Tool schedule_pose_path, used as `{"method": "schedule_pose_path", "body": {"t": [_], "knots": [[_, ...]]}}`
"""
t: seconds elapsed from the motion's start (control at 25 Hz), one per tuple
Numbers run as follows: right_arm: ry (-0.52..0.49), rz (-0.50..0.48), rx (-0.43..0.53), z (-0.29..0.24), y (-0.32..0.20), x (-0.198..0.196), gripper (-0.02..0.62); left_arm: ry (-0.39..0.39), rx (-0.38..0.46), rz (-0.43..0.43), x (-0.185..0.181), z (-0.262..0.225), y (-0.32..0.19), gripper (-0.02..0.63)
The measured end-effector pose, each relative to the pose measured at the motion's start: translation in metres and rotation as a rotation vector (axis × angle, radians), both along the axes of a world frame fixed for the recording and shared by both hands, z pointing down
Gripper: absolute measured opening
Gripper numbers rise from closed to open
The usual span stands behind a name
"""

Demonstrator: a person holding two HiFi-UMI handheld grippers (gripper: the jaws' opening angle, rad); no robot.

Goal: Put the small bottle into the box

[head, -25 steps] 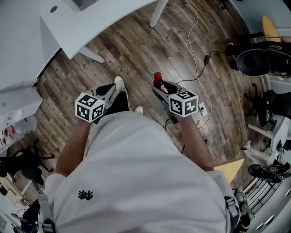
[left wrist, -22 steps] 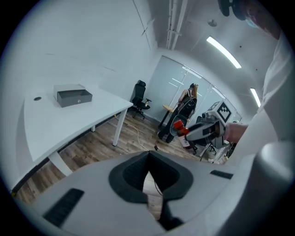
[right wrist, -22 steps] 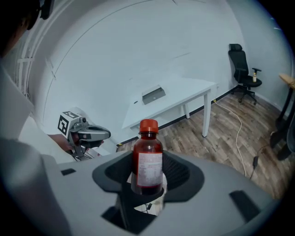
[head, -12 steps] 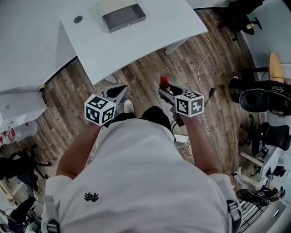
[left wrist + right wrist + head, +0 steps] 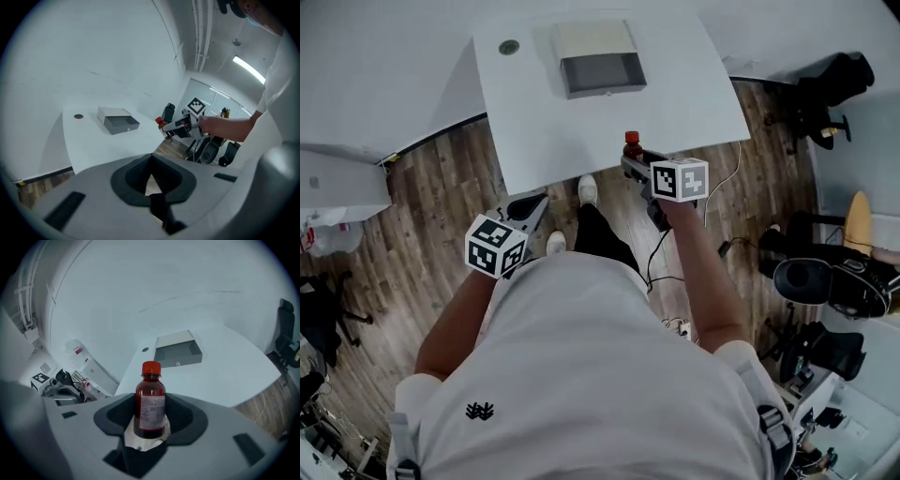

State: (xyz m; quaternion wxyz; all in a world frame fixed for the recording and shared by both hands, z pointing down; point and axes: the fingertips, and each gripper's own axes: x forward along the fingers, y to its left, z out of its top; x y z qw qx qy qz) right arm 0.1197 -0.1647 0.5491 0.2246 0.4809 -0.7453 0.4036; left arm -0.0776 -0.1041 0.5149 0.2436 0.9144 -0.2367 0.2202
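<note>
A small bottle (image 5: 151, 399) of dark red liquid with a red cap stands upright between the jaws of my right gripper (image 5: 151, 422), which is shut on it. In the head view this gripper (image 5: 636, 161) holds the bottle (image 5: 631, 147) at the front edge of the white table (image 5: 562, 131). An open grey box (image 5: 600, 58) sits at the table's far middle, also visible from the right gripper (image 5: 178, 350) and the left (image 5: 118, 120). My left gripper (image 5: 530, 204) hangs lower over the wooden floor, short of the table. Its jaws (image 5: 150, 176) are shut with nothing in them.
A round grommet (image 5: 508, 46) lies left of the box. Office chairs (image 5: 830, 281) and a floor cable (image 5: 722, 202) are at the right. A white cabinet (image 5: 337, 183) stands at the left. The person's shoes (image 5: 587, 190) are near the table edge.
The person has walked up to the table, so table and box have come nearer. The right gripper with the bottle has reached the table's front edge; the left gripper trails behind.
</note>
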Motion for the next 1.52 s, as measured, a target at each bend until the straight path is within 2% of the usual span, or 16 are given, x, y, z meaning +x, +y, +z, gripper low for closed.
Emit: {"method": "schedule_pose_path", "body": {"t": [0.2, 0.32, 0.52, 0.76, 0.92, 1.08, 1.24, 1.52], "knots": [[0.016, -0.050, -0.005, 0.002, -0.080, 0.002, 0.206, -0.017, 0.018, -0.097, -0.023, -0.005, -0.028, 0.006], [0.017, -0.066, -0.010, 0.008, -0.122, 0.002, 0.206, -0.004, -0.003, -0.154, -0.030, -0.012, -0.044, 0.006], [-0.009, -0.059, -0.055, 0.028, -0.174, 0.015, 0.206, -0.045, -0.011, -0.216, -0.033, -0.015, -0.068, 0.006], [0.015, -0.073, -0.130, 0.059, -0.222, 0.033, 0.206, -0.035, -0.034, -0.304, -0.025, -0.018, -0.095, 0.006], [0.019, -0.094, -0.172, 0.076, -0.246, 0.036, 0.206, -0.025, -0.063, -0.307, -0.013, -0.019, -0.109, 0.006], [0.040, -0.121, -0.207, 0.089, -0.259, 0.032, 0.206, -0.066, -0.070, -0.287, -0.002, -0.015, -0.117, 0.006], [0.054, -0.144, -0.256, 0.104, -0.265, 0.030, 0.206, -0.067, -0.070, -0.283, 0.008, -0.017, -0.131, 0.006], [0.079, -0.136, -0.345, 0.132, -0.271, 0.030, 0.207, -0.085, -0.082, -0.314, 0.003, -0.016, -0.140, 0.006]]}}
